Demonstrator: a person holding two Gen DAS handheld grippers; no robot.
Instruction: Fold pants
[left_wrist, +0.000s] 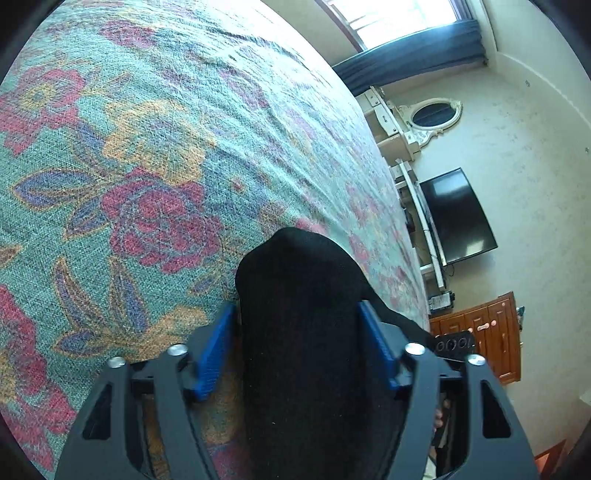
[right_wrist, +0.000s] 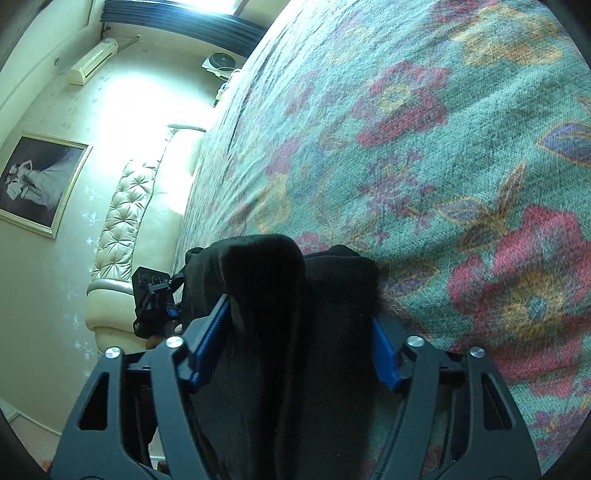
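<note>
Black pants, both grippers clamped on bunched folds
Left gripper (left_wrist: 299, 328) and right gripper (right_wrist: 301, 321): blue pads pressing black pants (left_wrist: 299, 295); cloth raised over floral bedspread (left_wrist: 147, 147); tufted headboard (right_wrist: 122, 214) beyond

Ahead of the left gripper (left_wrist: 299, 339) the flowered bedspread (left_wrist: 147, 155) lies flat and bare all the way to its far edge, so there is open room forward and to the left. The gap between its blue pads is filled by a thick fold of black pants (left_wrist: 303, 332). To the right, past the bed's edge, a television (left_wrist: 458, 218), a white shelf unit (left_wrist: 417, 206) and a wooden cabinet (left_wrist: 484, 332) stand close.

Ahead and right of the right gripper (right_wrist: 301, 332) the bedspread (right_wrist: 424, 129) is also bare. Its gap too is packed with bunched black pants (right_wrist: 291, 295). On its left the other gripper (right_wrist: 155, 299) is near, with a padded headboard (right_wrist: 125, 214) behind.
</note>
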